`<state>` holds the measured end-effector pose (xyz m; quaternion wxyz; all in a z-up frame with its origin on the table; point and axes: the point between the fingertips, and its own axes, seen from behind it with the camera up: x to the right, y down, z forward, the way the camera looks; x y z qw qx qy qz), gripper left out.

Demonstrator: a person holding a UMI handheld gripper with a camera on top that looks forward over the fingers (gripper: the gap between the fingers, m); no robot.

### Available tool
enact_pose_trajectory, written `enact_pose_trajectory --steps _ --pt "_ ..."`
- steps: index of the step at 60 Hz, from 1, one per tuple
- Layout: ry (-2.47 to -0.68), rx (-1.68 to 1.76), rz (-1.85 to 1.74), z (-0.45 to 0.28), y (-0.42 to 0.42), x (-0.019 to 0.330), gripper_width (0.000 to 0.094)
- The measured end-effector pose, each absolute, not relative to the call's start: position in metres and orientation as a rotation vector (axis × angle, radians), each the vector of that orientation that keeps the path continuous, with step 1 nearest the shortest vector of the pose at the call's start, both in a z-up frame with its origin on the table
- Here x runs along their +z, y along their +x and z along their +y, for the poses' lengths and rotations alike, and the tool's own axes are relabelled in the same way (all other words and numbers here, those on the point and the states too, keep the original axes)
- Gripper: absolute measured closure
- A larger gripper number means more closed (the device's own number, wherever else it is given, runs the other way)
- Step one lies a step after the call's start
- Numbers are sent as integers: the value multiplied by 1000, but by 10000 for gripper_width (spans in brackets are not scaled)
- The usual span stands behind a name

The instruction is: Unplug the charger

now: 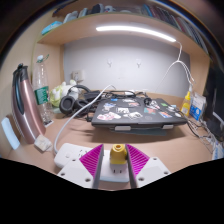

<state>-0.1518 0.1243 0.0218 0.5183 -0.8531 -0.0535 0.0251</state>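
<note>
A small yellow charger [118, 153] stands plugged upright in a white power strip [70, 154] on the wooden desk. My gripper [114, 150] is right at the strip with the charger between its two fingers. The magenta pads [92, 158] sit on either side of the charger. The right pad is very close to it, and a narrow gap shows on the left. The fingers are open around the charger, which rests in its socket.
A dark laptop [135, 112] covered in stickers lies beyond the strip. A white cable [75, 115] runs from the strip toward it. A water bottle [41, 88] stands left, a small white adapter [42, 143] lies beside the strip, and a yellow bottle [186, 101] stands at the right.
</note>
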Motion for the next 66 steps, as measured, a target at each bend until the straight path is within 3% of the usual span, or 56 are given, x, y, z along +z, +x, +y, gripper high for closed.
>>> enact_pose_trajectory --steps 2,5,23,34,42,49,66 --pt "-2048 51 -153 124 -152 21 510" --pt "-2034 18 -142 125 -143 24 710" --pt "-1995 38 -165 125 -145 31 770" --pt "-1741 25 -159 108 -138 159 773" --pt "-1713 -15 -124 91 -108 190 773" --pt "-1768 -48 -87 82 -73 170 771" --pt "-2088 -43 -112 64 -41 37 744"
